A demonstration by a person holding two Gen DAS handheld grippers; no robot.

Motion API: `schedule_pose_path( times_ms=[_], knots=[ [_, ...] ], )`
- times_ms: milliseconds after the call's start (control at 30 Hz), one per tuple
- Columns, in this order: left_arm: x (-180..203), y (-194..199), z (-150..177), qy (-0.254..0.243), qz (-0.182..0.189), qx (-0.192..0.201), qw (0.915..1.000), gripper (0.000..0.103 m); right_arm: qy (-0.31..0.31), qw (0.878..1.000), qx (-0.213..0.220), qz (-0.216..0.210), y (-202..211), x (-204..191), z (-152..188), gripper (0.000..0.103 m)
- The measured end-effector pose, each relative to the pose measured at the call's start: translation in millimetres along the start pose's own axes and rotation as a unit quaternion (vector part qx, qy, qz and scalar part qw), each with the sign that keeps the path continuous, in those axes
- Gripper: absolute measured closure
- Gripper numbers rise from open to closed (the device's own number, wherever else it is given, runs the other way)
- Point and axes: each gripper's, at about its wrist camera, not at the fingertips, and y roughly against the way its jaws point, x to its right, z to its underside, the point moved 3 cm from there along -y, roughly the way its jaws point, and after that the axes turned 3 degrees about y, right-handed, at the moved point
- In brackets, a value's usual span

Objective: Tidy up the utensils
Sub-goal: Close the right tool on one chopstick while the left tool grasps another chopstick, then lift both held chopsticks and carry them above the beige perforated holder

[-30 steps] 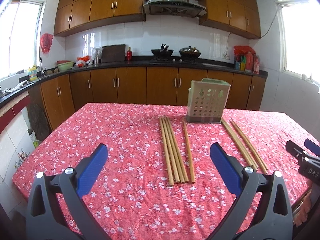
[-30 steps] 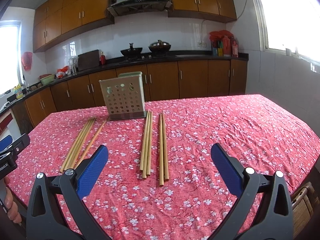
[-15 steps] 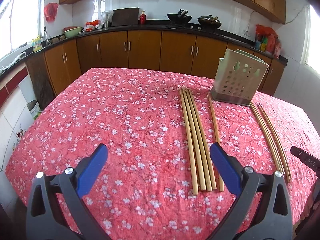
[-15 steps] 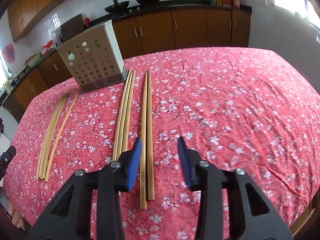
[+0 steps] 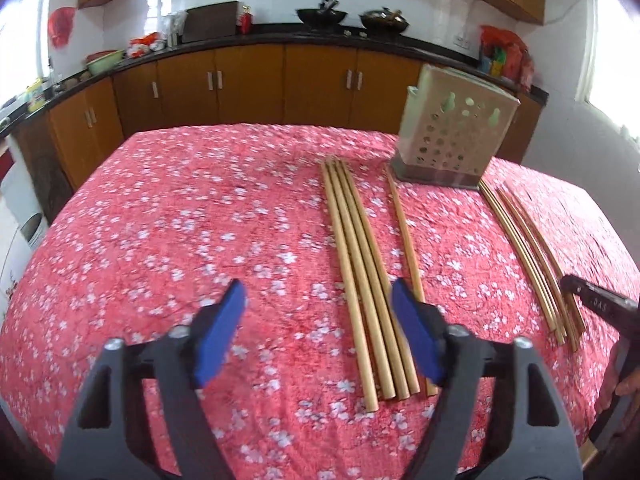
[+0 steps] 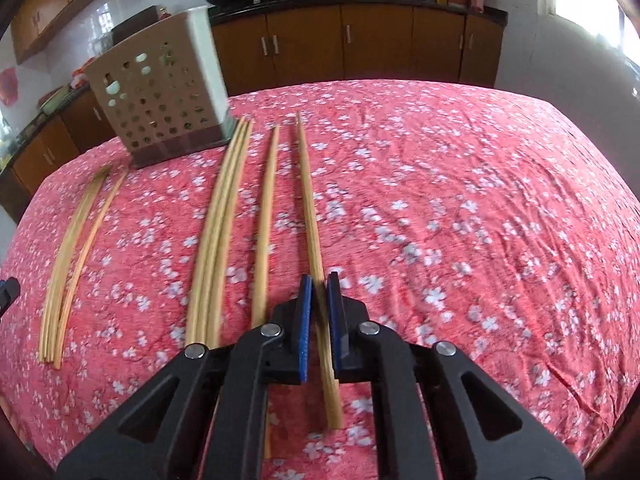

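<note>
The step in hand looks like the pick-up of a first chopstick for the holder. In the right wrist view the right gripper (image 6: 319,316) has its blue pads pressed in on a single chopstick (image 6: 310,204), pinching it near its near end, with a short length sticking out behind the pads toward the camera; the stick runs away from the gripper toward the far side of the surface (image 6: 460,200), which is covered in a red flowered cloth. Whether the far tip is already off the cloth I cannot tell. Just left of it lies a lone chopstick (image 6: 267,216), then a tight bundle (image 6: 222,224), and well to the left a second bundle (image 6: 70,264) near the surface edge. The perforated utensil holder (image 6: 160,96) stands upright at the far left, close to the far tips of the middle bundle. In the left wrist view the left gripper (image 5: 318,334) hovers spread over the cloth, holding nothing, its right pad above the near ends of a group of four chopsticks (image 5: 364,280); the holder (image 5: 452,136) sits beyond them to the right. The next move, as I judge it, calls for lifting the pinched stick clear, swinging it up to vertical, and carrying it left and far to drop it through the holder's open top without knocking the holder or rolling its neighbours.
</note>
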Motion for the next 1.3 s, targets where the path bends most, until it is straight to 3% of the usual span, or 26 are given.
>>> schedule_pose_path(
  times_ms=[100,233,400,667,967,1300],
  knots=[
    [6,-13,-3,-0.012,0.013,-0.027,0.9995,0.054,-0.006,1.0,0.001,-0.002,-1,2,-2,0.095],
    [7,-30,-2,-0.018,0.004,-0.057,0.9982,0.074,0.005,1.0,0.006,0.007,1,-1,-2,0.095],
    [4,-39,-1,-0.006,0.022,-0.079,0.9966,0.077,0.006,1.0,0.007,0.006,-3,-2,-4,0.095],
    [4,-52,1,-0.015,0.01,-0.086,0.9961,0.095,0.01,1.0,0.007,0.007,-3,-3,-3,0.095],
    [-29,-69,-18,0.012,-0.021,-0.075,0.9969,0.095,0.027,0.999,0.005,0.025,-20,5,-24,0.095],
    [-40,-61,-13,0.022,-0.009,-0.056,0.9982,0.094,-0.002,1.0,0.01,0.027,-33,25,-35,0.095]
  ],
)
